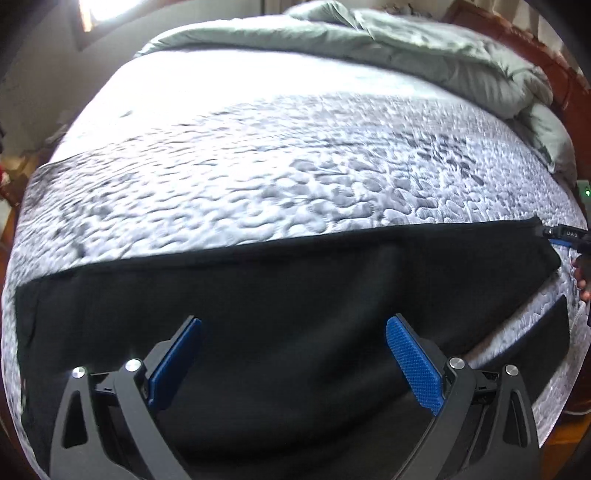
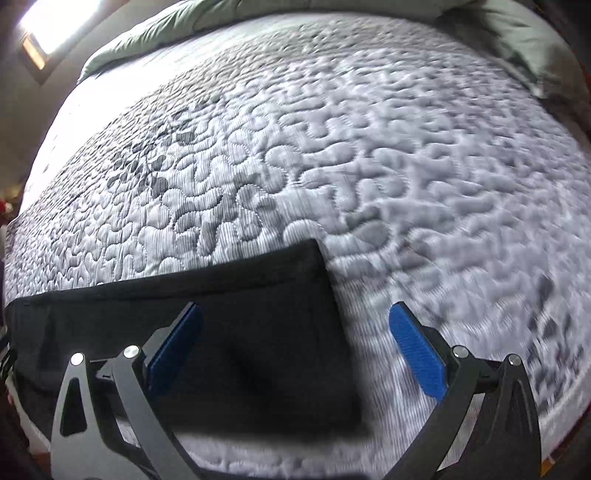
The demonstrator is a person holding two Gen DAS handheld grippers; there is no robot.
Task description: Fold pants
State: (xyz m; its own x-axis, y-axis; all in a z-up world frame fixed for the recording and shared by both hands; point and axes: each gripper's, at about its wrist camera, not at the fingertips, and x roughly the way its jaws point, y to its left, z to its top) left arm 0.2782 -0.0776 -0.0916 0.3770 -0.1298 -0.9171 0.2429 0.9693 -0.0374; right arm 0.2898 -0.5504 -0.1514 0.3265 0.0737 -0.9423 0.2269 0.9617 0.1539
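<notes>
Black pants [image 1: 280, 291] lie flat along the near edge of a quilted white mattress [image 1: 295, 158]. My left gripper [image 1: 293, 328] is open, its blue pads spread wide above the pants' middle. In the right wrist view one end of the pants [image 2: 236, 295] lies with a square corner at the centre. My right gripper [image 2: 295, 317] is open above that end, its left pad over the cloth, its right pad over bare mattress [image 2: 369, 147]. The right gripper also shows in the left wrist view [image 1: 565, 236], at the pants' far right end.
A rumpled grey-green duvet [image 1: 388, 48] is heaped at the far side of the bed, also in the right wrist view [image 2: 155, 29]. A red-brown wooden bed frame [image 1: 569, 92] runs along the right. A bright window [image 2: 48, 26] is at the upper left.
</notes>
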